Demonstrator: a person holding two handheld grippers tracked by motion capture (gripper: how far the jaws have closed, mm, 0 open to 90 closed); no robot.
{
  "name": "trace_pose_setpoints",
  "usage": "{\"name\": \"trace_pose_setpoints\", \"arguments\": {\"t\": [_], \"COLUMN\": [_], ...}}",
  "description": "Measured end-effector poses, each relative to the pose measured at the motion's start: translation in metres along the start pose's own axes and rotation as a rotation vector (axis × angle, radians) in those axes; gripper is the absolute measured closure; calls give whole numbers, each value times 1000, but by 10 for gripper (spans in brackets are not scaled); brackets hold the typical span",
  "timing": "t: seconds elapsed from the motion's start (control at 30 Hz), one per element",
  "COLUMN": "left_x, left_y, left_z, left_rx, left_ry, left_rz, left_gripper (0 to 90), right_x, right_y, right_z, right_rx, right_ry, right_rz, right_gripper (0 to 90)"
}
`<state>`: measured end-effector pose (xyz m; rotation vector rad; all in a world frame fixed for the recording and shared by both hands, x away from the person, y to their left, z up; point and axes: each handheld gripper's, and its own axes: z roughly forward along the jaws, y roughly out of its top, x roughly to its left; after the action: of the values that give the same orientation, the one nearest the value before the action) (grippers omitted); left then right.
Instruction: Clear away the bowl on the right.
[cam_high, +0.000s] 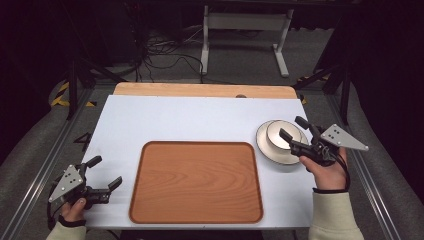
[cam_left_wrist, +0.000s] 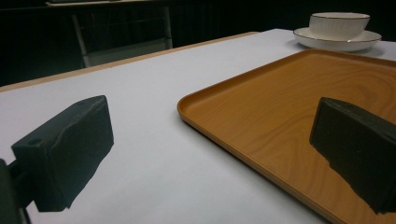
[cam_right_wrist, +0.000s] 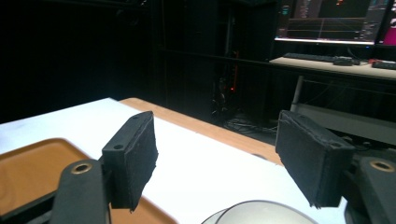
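Below the right gripper (cam_right_wrist: 217, 161), the bowl (cam_right_wrist: 268, 212) is cut off by the bottom edge. The screens (cam_right_wrist: 334, 21) far behind it are too blurry to read

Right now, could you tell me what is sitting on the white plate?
A white bowl stands upright on the plate, right of the empty wooden tray. The right gripper hangs open above it. The bowl's inside is hidden in the left gripper view and unclear from above.
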<state>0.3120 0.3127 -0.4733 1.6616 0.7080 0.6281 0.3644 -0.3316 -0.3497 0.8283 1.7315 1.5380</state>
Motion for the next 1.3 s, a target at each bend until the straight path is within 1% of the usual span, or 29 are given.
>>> {"name": "trace_pose_setpoints", "arguments": {"t": [0.1, 0.27, 0.4, 0.5, 0.53, 0.6, 0.63, 0.67, 0.73, 0.8, 0.83, 0.87, 0.9, 0.97, 1.07, 1.13, 1.17, 1.23, 1.27, 1.3], "left_x": [0, 0, 0, 0, 1, 1, 1, 1, 0, 0, 0, 0, 0, 0, 0, 0, 0, 0, 0, 0], "left_y": [0, 0, 0, 1, 1, 1, 1, 1, 1, 1, 1, 1, 1, 1, 1, 1, 1, 1, 1, 1], "left_z": [0, 0, 0, 1, 1, 1, 1, 1, 1, 1, 1, 1, 1, 2, 2, 2, 2, 2, 2, 2], "left_rx": [0, 3, 0, 11, 14, 16, 17, 16, 14, 16, 16, 17, 17, 17, 19, 18, 15, 16, 16, 16], "left_ry": [0, 1, 2, -3, -5, -7, -7, -7, -5, -4, -4, -4, -4, -4, -4, -5, -3, -3, -3, -3], "left_rz": [0, 2, 1, -2, 4, 3, 1, 3, 2, -1, -1, 0, -1, -3, -2, -4, -3, -3, -3, -2], "left_gripper": [3, 3, 3, 3, 3, 3, 3, 3, 3, 3, 3, 3, 3, 3, 3, 3, 3, 3, 3, 3], "right_x": [-9, -18, -20, -23, -24, -26, -28, -29, -33, -38, -38, -40, -44, -48, -52, -55, -56, -60, -61, -62], "right_y": [2, 4, 2, 2, 2, 1, 0, -1, -3, -4, -4, -4, -3, -2, -2, -1, -2, -5, -7, -8], "right_z": [5, 12, 16, 19, 20, 23, 25, 26, 28, 31, 31, 32, 33, 35, 38, 42, 43, 47, 49, 51], "right_rx": [-8, -2, 16, 22, 25, 31, 40, 46, 61, 96, 96, 111, 141, 184, 267, 348, 375, 447, 485, 503], "right_ry": [-12, -30, -41, -56, -60, -64, -70, -76, -69, -89, -89, -101, -121, -143, -176, -193, -198, -219, -225, -223], "right_rz": [14, 9, 2, 1, -5, -16, -18, -9, 12, 12, 12, 8, -3, -2, 36, 47, 47, 30, 40, 51], "right_gripper": [293, 292, 292, 293, 298, 308, 320, 347, 375, 385, 385, 385, 385, 382, 388, 401, 400, 399, 404, 413]}}
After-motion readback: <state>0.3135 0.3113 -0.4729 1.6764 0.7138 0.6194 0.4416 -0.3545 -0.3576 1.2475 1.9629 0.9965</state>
